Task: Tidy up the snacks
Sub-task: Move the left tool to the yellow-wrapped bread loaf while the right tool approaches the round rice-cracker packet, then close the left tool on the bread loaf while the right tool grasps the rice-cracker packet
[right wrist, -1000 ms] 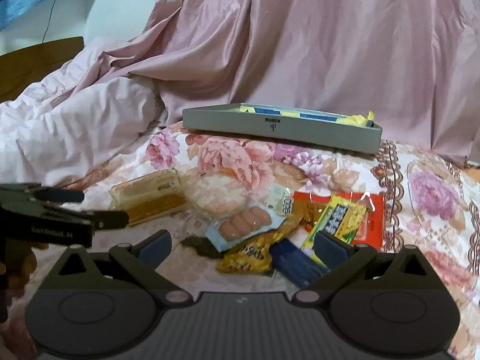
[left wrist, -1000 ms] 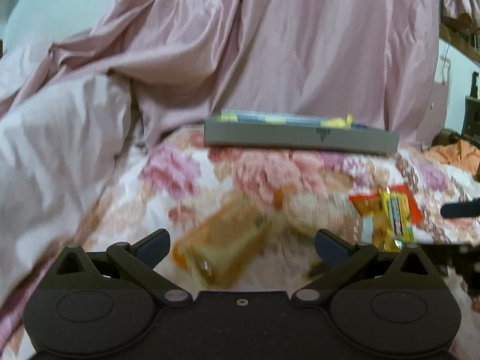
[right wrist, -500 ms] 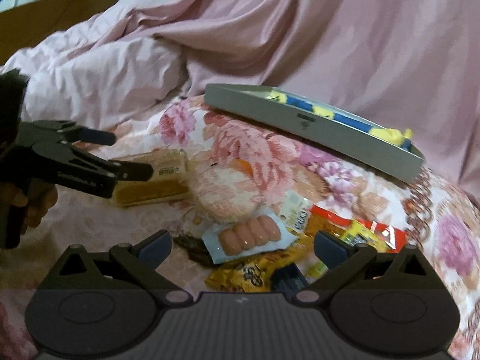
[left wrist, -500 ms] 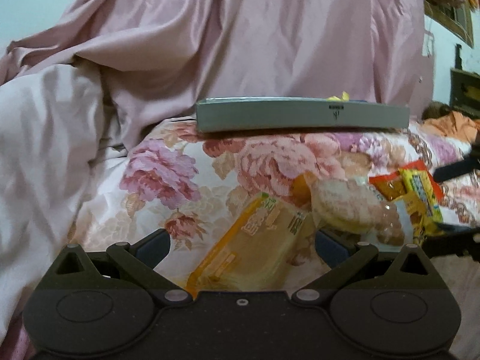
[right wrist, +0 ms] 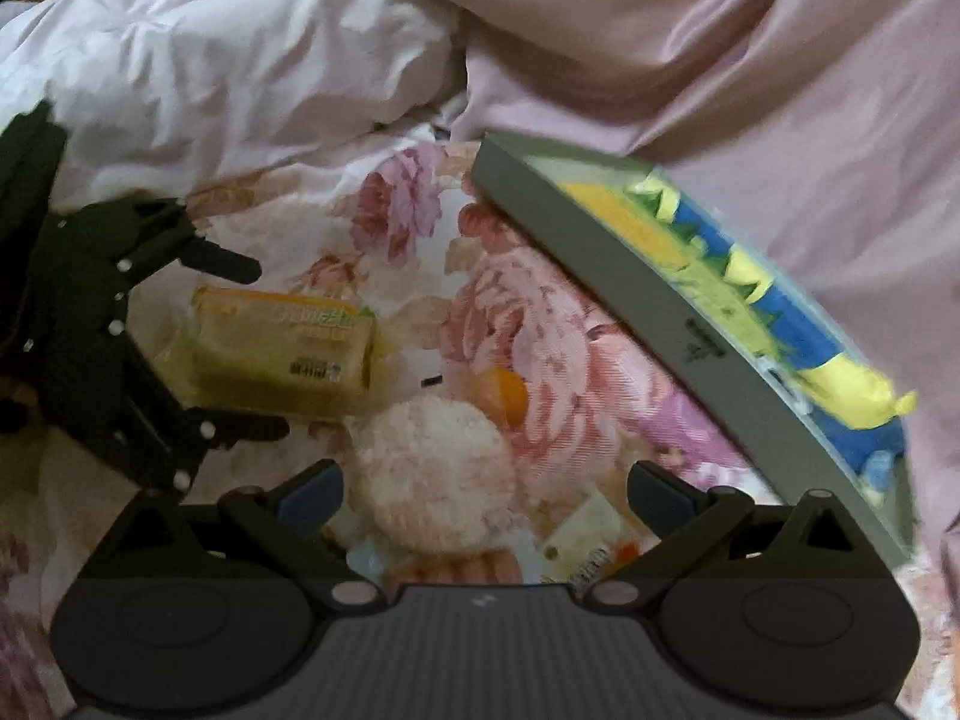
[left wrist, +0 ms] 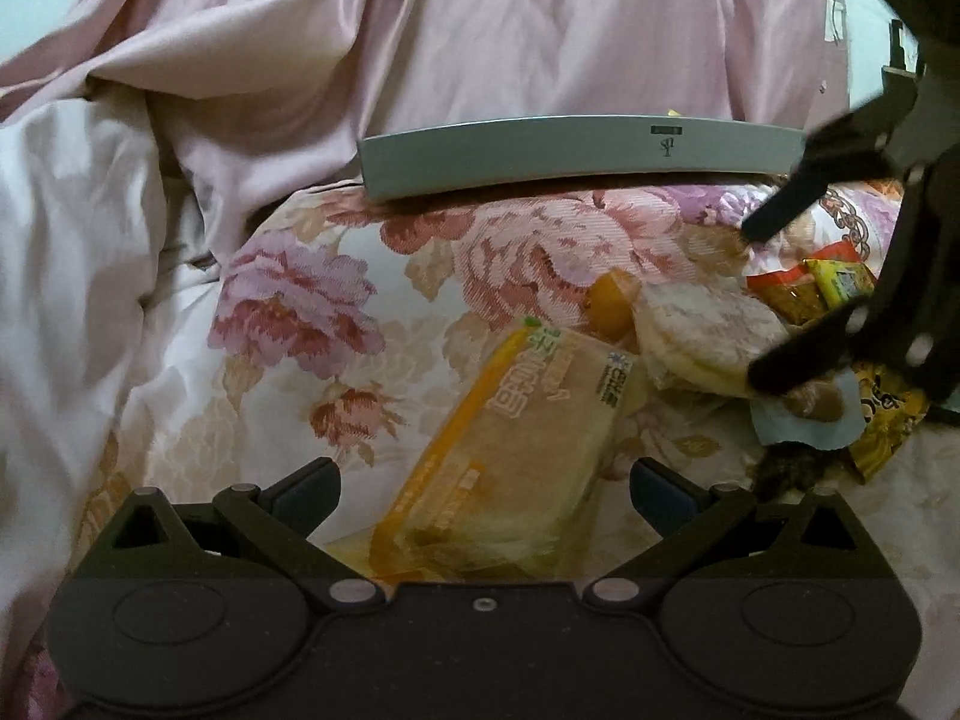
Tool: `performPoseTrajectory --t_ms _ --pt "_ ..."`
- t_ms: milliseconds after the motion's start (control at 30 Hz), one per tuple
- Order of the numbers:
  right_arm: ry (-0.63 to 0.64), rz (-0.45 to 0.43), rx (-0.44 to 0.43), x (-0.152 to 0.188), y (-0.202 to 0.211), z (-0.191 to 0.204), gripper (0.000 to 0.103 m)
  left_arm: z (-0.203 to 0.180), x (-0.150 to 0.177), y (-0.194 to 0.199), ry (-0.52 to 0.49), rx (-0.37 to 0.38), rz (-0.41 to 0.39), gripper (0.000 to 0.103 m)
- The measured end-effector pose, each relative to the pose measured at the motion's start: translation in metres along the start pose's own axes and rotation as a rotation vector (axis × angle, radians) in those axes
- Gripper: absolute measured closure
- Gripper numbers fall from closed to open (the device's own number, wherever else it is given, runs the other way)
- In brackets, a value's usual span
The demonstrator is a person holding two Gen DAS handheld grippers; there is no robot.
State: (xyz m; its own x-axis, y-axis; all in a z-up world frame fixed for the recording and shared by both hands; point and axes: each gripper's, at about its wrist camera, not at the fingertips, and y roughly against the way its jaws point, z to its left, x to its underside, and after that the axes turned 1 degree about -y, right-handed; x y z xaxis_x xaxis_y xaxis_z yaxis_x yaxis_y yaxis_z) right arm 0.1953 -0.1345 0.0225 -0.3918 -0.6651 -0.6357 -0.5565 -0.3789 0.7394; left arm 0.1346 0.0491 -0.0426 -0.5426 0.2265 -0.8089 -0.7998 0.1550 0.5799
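A yellow-wrapped sandwich bread pack (left wrist: 510,450) lies on the floral bedspread between the open fingers of my left gripper (left wrist: 483,489); it also shows in the right wrist view (right wrist: 282,354). A round white cake in clear wrap (right wrist: 432,474) lies between the open fingers of my right gripper (right wrist: 483,495); it also shows in the left wrist view (left wrist: 708,330). My right gripper appears in the left wrist view (left wrist: 750,306), my left gripper in the right wrist view (right wrist: 264,348). The grey tray (left wrist: 576,156) at the back holds yellow and blue packets (right wrist: 780,312).
More snack packets lie at the right: a red and yellow pack (left wrist: 810,288), a sausage pack (left wrist: 804,414), a dark yellow bag (left wrist: 882,420). A rumpled pink and white quilt (left wrist: 90,240) borders the left and back.
My left gripper has moved forward so the bread pack lies between its fingers. My right gripper has swung left and down over the round cake, nearer the left gripper.
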Motion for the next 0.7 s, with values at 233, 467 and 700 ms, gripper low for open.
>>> performPoseTrajectory --t_ms 233,467,700 --pt "-0.024 0.029 -0.064 0.007 -0.028 0.002 0.004 0.005 0.000 -0.004 0.026 0.039 0.019 0.005" --pt "0.002 0.029 -0.047 0.008 -0.034 0.004 0.017 0.008 -0.001 -0.004 0.047 0.062 0.016 0.013" --pt "-0.002 0.047 -0.031 0.011 -0.040 0.008 0.026 0.001 0.001 -0.007 -0.005 0.064 0.052 0.033"
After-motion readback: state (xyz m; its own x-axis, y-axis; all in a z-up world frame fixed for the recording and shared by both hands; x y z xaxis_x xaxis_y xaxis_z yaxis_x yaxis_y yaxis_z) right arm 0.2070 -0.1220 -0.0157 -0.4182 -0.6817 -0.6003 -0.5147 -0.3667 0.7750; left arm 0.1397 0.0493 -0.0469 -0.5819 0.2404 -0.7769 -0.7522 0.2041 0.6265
